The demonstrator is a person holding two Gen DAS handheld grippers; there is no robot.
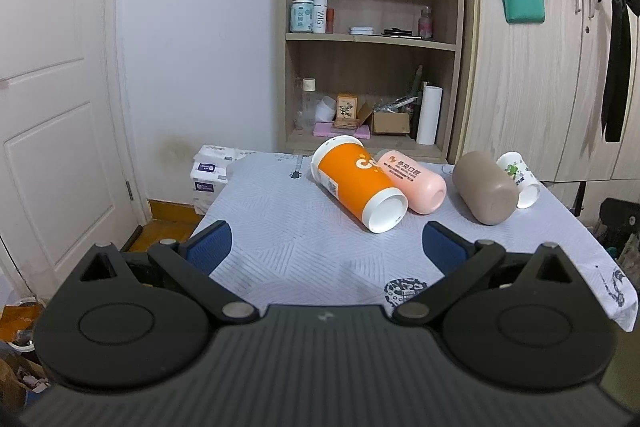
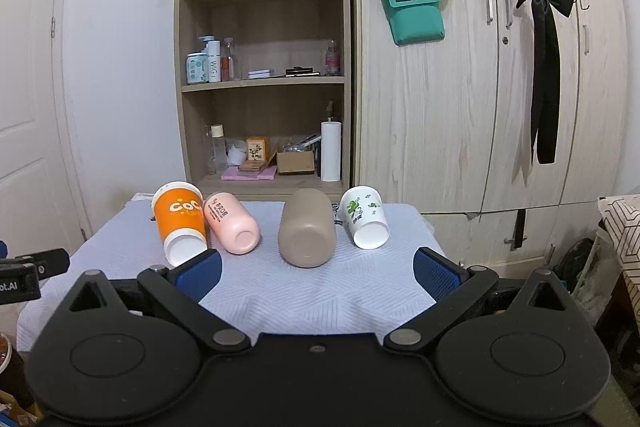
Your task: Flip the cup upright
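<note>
With both pairs of blue-padded fingers spread wide and holding nothing, the left gripper [image 1: 327,247] and the right gripper [image 2: 317,273] hang low over the near part of the counter [image 1: 280,227], which is covered in a pale patterned cloth.

Ahead of the left gripper's fingers and a little toward its right finger [image 1: 442,247], the orange cup [image 1: 356,183] lies on its side, its white base turned toward the camera and its rim pointing away. Touching it on the far right side is the pink cup [image 1: 414,181], also tipped over, base toward the fingers. Farther right lies the taupe cup [image 1: 484,187], and just behind it the white cup with green print [image 1: 518,179], both on their sides and touching or nearly so.

From the right gripper, the same four lie in a row across the counter beyond the fingers: the orange cup [image 2: 180,223] just past the left finger [image 2: 200,273], which overlaps its base in this view; the pink cup [image 2: 232,225] beside it; the taupe cup [image 2: 307,227] straight ahead between the fingers; and the white cup [image 2: 365,217] ahead of the right finger [image 2: 434,273]. None stands upright.

Beyond the counter rise a wooden shelf unit [image 2: 262,87] with bottles and boxes, and a pale wardrobe [image 2: 460,107].
</note>
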